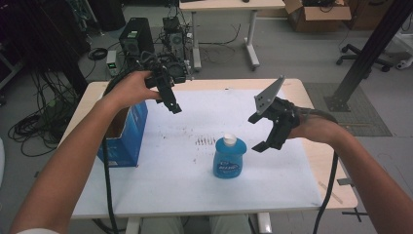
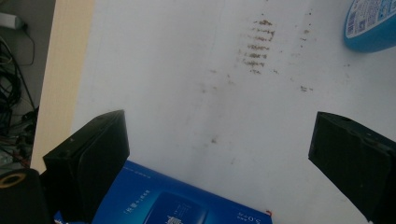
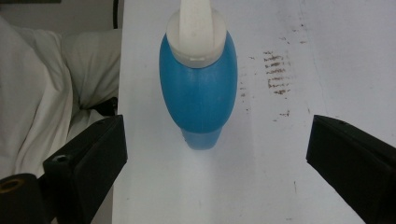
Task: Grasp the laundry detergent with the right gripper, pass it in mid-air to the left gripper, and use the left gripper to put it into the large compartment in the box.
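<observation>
The table (image 1: 292, 87) carries a white sheet (image 1: 185, 195) that covers most of its top; the wooden surface shows along the far edge and the right edge. A blue bottle (image 1: 229, 157) with a white cap (image 1: 230, 140) stands upright on the sheet, near the middle and toward the near edge; a patch of brown marks (image 1: 204, 141) lies on the sheet just to its left. A blue box (image 1: 127, 134), open at the top, stands at the left edge of the table.

The left gripper (image 1: 170, 101) is held in the air above the far-left part of the sheet, beside the box, pointing down; its 2 jaws stand wide apart with nothing between them. In the left gripper view the sheet (image 2: 177, 84) with the marks (image 2: 259, 46) lies between the jaws, the box (image 2: 163, 200) shows at the bottom and the bottle (image 2: 371, 25) at the top right corner.

The right gripper (image 1: 257, 132) is held in the air just right of the bottle, apart from it, with a grey plate (image 1: 268, 95) on top; its 2 jaws are spread wide and hold nothing. In the right gripper view the bottle (image 3: 198, 93) sits between and beyond the jaws, cap (image 3: 196, 32) uppermost; the marks (image 3: 275, 72) lie to its right.
</observation>
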`<state>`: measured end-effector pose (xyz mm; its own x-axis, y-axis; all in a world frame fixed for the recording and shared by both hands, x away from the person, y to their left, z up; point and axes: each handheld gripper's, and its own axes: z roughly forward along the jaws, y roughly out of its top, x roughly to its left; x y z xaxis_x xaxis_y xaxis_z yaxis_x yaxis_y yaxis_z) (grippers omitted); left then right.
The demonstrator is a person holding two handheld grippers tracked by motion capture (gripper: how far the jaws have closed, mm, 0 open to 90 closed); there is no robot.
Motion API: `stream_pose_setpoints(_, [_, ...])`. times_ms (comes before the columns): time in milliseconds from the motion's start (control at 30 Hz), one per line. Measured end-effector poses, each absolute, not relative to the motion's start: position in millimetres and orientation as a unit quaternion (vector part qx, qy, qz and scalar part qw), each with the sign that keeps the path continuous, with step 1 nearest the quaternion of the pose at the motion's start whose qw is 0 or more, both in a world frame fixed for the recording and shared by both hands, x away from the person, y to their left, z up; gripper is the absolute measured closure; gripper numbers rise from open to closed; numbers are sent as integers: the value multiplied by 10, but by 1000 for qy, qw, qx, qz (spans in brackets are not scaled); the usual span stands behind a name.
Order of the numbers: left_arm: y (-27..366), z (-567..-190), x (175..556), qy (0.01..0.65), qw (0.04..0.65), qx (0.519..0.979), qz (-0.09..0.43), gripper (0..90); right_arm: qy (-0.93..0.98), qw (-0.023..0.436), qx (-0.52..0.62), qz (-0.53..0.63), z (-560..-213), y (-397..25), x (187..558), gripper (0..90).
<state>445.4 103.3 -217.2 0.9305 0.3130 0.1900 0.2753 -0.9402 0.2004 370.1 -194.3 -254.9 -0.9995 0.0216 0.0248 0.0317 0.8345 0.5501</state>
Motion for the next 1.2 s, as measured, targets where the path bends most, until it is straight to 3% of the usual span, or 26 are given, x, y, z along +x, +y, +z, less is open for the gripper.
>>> stream_pose_setpoints(1200, [1003, -2198, 4449, 149, 83, 979, 111, 56, -937, 33, -17, -348, -3043, -1965, 3719, 47])
